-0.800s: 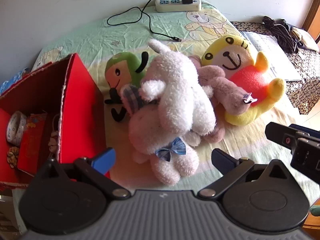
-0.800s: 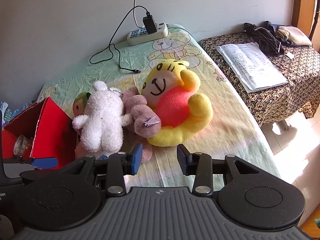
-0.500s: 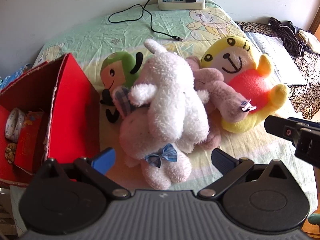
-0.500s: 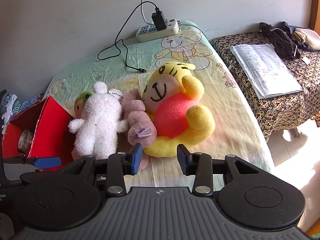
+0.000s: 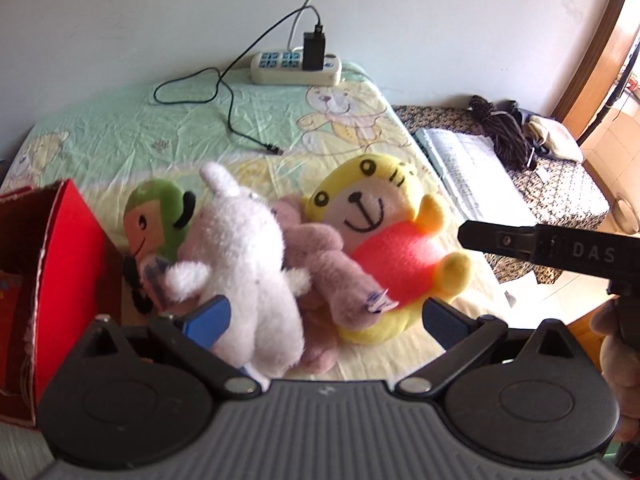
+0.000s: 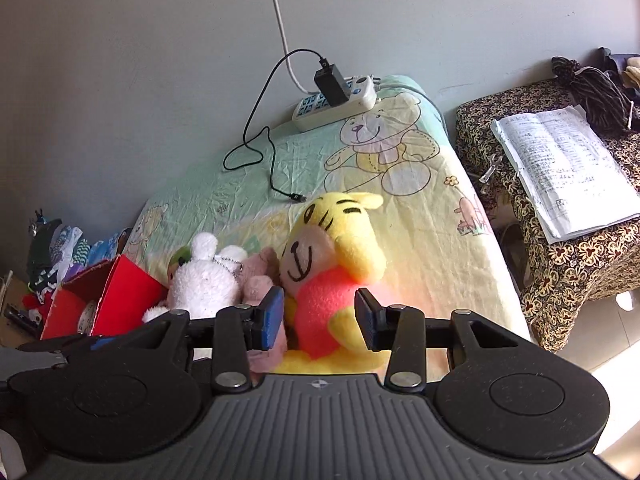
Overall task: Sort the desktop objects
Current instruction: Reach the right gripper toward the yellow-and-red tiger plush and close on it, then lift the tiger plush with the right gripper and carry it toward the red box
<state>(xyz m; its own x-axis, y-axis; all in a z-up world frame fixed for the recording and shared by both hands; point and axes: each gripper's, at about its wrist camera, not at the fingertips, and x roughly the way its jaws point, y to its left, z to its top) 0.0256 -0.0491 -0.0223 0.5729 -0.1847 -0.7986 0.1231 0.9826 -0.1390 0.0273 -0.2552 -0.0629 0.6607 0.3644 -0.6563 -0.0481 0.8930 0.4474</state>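
The left hand-held gripper (image 5: 324, 320) stands wide open with nothing held; its blue pad is up against the flank of the white plush (image 5: 244, 264), the other finger clear out past the yellow bear's foot. The right hand-held gripper (image 6: 320, 316) is open too, somewhat narrower, and empty; its fingers stand either side of the yellow bear (image 6: 332, 268) at the red belly, though whether the pads are touching the fabric I cannot tell.

The toys lie heaped together at the near end of the bed (image 5: 120, 136); the white plush leans on a mauve plush (image 5: 328, 268), which lies across the bear, and a green-headed doll (image 5: 154, 216) is wedged behind, next to the open red box (image 5: 68, 264) at the left.

All should be light, soft and springy, with nothing to break; pile gives under the pads, so a shallow pinch may slide off; better to close deep across a torso or a limb's root than on loose fur. The bear is the bulkiest; its belly looks likely to squash a good deal before the grip firms; lifting one may drag its neighbours.

Farther back a black cable (image 5: 224, 100) trails from a power strip (image 5: 296, 68) at the wall.
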